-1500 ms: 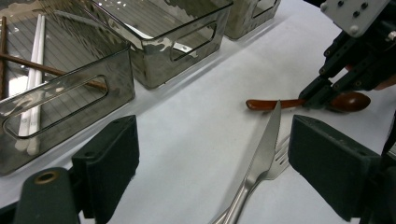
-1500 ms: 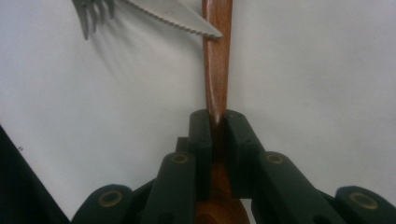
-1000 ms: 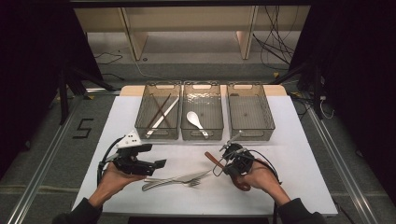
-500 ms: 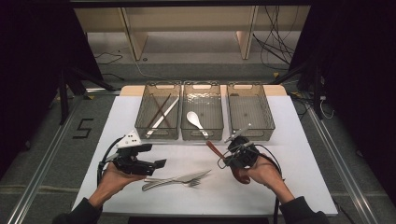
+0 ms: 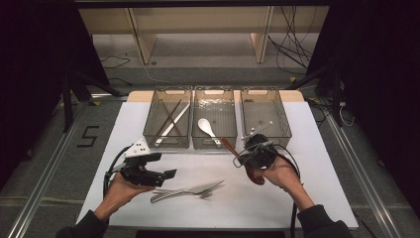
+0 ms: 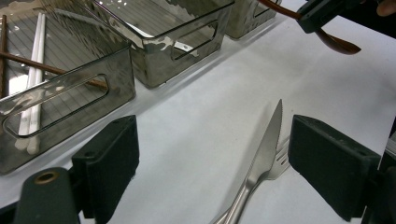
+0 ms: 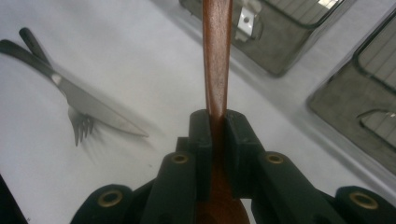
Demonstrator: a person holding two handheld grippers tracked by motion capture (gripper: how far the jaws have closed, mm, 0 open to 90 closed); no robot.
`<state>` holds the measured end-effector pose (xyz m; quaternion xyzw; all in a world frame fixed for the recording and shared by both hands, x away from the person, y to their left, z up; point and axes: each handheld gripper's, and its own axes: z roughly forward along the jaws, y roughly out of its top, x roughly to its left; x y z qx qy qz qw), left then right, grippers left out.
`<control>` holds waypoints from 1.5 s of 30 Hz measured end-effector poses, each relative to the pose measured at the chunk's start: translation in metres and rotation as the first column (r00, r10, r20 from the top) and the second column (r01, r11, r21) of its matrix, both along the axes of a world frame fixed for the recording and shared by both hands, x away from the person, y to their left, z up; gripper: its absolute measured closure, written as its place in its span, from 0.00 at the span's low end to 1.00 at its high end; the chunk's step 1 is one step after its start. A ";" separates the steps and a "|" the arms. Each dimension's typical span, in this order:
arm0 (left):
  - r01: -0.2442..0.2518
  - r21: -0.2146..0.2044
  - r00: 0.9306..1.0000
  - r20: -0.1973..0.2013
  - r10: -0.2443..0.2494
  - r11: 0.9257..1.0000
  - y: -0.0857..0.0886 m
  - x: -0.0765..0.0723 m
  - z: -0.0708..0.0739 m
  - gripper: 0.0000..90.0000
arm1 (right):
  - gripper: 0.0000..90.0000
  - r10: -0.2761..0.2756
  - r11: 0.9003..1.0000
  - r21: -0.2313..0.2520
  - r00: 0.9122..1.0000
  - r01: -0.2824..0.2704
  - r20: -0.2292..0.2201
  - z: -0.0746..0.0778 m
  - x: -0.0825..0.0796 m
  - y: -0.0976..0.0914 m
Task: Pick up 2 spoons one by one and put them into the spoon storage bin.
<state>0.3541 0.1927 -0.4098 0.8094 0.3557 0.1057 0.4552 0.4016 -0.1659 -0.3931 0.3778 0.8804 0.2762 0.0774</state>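
My right gripper (image 5: 241, 159) (image 7: 217, 127) is shut on a brown wooden spoon (image 5: 229, 146) (image 7: 217, 56), gripped on its handle and lifted off the white table, just in front of the middle bin (image 5: 214, 91). The spoon's bowl (image 5: 255, 176) hangs toward the hand. My left gripper (image 5: 171, 174) (image 6: 212, 140) stands open low over the table at the left, with nothing between its pads. A steel knife (image 5: 190, 190) (image 6: 266, 149) (image 7: 93, 109) and a fork (image 5: 202, 195) (image 6: 279, 161) (image 7: 81, 127) lie together just beyond its jaws. The right gripper (image 6: 322, 11) and the spoon (image 6: 336, 43) also appear far off in the left gripper view.
Three clear bins stand in a row at the back of the table. The left bin (image 5: 167, 91) holds chopsticks (image 5: 171, 119), the middle one a white spoon (image 5: 207, 127), and the right bin (image 5: 261, 92) looks bare. Dark floor surrounds the table.
The right gripper has risen and moved a little toward the bins, lifting the wooden spoon off the table. The left gripper, knife and fork have stayed put.
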 end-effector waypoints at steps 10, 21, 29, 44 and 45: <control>0.002 -0.003 1.000 0.000 -0.002 1.000 0.000 0.000 0.000 0.18 | 0.92 -0.029 0.999 0.016 0.999 0.029 0.020 0.009 0.021 0.000; 0.004 -0.010 1.000 0.005 -0.004 1.000 0.000 0.000 0.000 0.18 | 0.92 -0.055 0.998 0.035 0.997 0.053 0.055 0.024 0.042 0.006; 0.000 -0.018 1.000 0.007 0.000 1.000 0.001 0.000 0.001 0.18 | 0.92 -0.067 0.997 0.044 0.995 0.063 0.076 0.038 0.059 0.015; 0.002 -0.018 1.000 0.008 -0.002 1.000 0.001 0.000 0.001 0.18 | 0.92 -0.079 0.996 0.055 0.994 0.075 0.081 0.048 0.087 0.037; 0.003 -0.019 1.000 0.007 -0.003 1.000 0.001 0.000 0.001 0.18 | 0.92 -0.081 0.996 0.055 0.994 0.076 0.079 0.048 0.089 0.038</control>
